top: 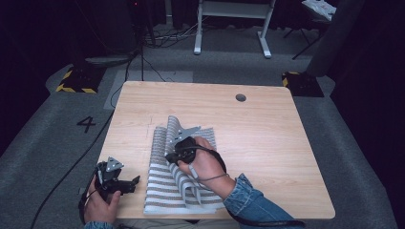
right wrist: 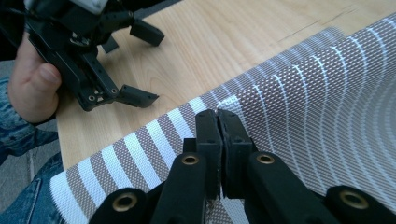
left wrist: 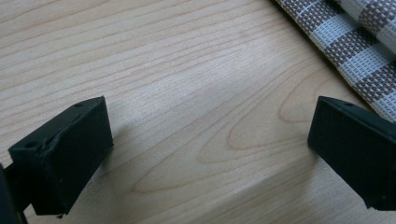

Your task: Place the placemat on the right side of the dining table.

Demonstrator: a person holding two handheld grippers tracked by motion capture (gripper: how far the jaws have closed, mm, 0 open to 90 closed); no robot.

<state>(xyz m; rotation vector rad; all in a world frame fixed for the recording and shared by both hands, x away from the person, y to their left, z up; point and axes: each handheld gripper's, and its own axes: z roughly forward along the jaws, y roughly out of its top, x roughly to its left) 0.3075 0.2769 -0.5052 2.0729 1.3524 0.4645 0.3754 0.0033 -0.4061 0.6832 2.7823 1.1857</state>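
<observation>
At the lower left of the high view, the left gripper (top: 125, 183) rests wide open on the table (top: 267, 143). Mid-frame, the right gripper (right wrist: 218, 116) pinches the striped mat (top: 160, 191) by its lifted fold. Folding cleanly probably means keeping that pinch firm, carrying the edge straight across, and lining up the stripes.

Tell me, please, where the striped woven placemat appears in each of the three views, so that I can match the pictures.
High view: the striped placemat lies at the table's near middle, one part lifted by the right gripper.
Left gripper view: its checked weave fills the top right corner, beyond the open jaws.
Right gripper view: it spans the middle and right, its edge pinched between the shut jaws.
Shared landmark: the pale wooden tabletop.
</observation>
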